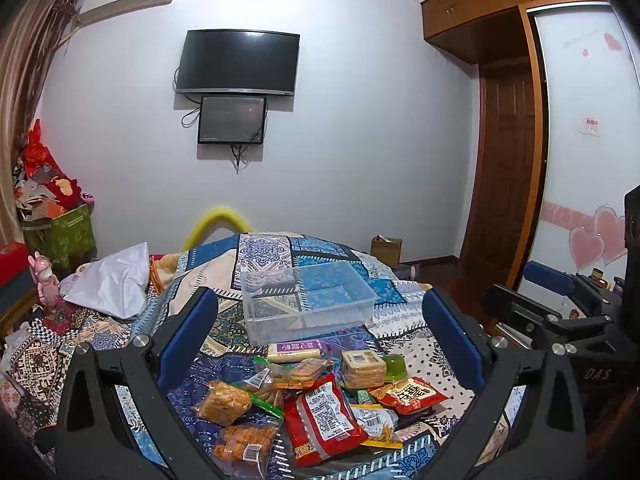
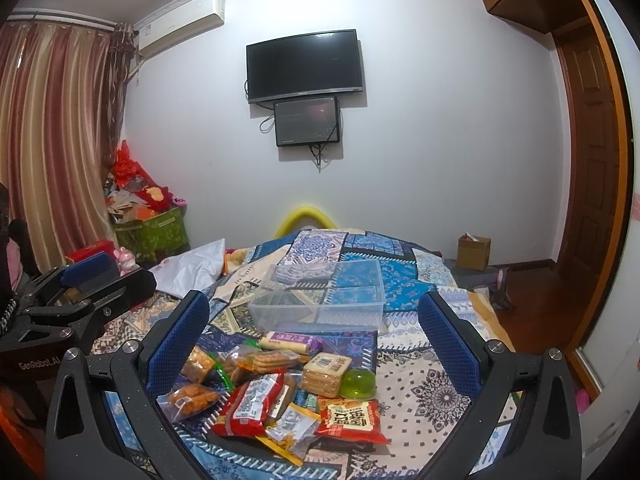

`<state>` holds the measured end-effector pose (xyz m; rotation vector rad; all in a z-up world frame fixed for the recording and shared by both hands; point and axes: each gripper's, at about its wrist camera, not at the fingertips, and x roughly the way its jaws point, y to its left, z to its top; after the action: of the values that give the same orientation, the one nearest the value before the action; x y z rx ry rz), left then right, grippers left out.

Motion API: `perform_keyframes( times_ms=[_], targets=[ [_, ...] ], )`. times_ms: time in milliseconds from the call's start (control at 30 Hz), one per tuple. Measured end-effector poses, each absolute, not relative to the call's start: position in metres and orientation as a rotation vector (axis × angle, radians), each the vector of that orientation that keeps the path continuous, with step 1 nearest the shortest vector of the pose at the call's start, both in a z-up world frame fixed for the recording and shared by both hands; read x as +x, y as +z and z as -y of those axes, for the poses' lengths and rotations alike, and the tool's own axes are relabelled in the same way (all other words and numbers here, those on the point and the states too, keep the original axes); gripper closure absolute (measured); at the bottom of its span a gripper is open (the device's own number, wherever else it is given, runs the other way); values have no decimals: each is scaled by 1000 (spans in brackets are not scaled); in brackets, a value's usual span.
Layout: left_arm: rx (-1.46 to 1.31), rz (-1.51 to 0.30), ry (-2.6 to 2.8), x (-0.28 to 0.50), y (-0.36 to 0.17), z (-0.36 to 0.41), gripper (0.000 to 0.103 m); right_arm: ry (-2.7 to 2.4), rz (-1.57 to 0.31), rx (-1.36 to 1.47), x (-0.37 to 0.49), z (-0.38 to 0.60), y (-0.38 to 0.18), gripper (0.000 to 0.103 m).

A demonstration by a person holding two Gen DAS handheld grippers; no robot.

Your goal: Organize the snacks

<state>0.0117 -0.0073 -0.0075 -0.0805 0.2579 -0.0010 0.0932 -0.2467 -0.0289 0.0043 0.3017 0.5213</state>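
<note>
A pile of packaged snacks (image 1: 316, 400) lies on the patterned bedspread, also in the right wrist view (image 2: 280, 388): red packets (image 1: 322, 420), cracker packs (image 1: 362, 368), a green jelly cup (image 1: 395, 367) and a purple-labelled bar (image 1: 294, 351). Behind the pile stands an empty clear plastic box (image 1: 308, 300), also in the right wrist view (image 2: 320, 300). My left gripper (image 1: 320, 332) is open and empty, hovering over the pile. My right gripper (image 2: 316, 332) is open and empty, beside the left one, over the same pile.
A white cloth (image 1: 116, 280) lies on the bed's left. The bedspread (image 1: 280, 248) ends at the far edge by a yellow tube (image 1: 218, 220). A cardboard box (image 2: 474, 252) sits on the floor at right. Clutter and a green bag (image 1: 60, 232) stand at left.
</note>
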Motion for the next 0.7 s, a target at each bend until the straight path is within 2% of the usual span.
perform_keyframes(
  times_ms=[700],
  targets=[
    [-85,-262,0,13,-5,7,0,523,-313,12,94,247,-35,0]
  ],
)
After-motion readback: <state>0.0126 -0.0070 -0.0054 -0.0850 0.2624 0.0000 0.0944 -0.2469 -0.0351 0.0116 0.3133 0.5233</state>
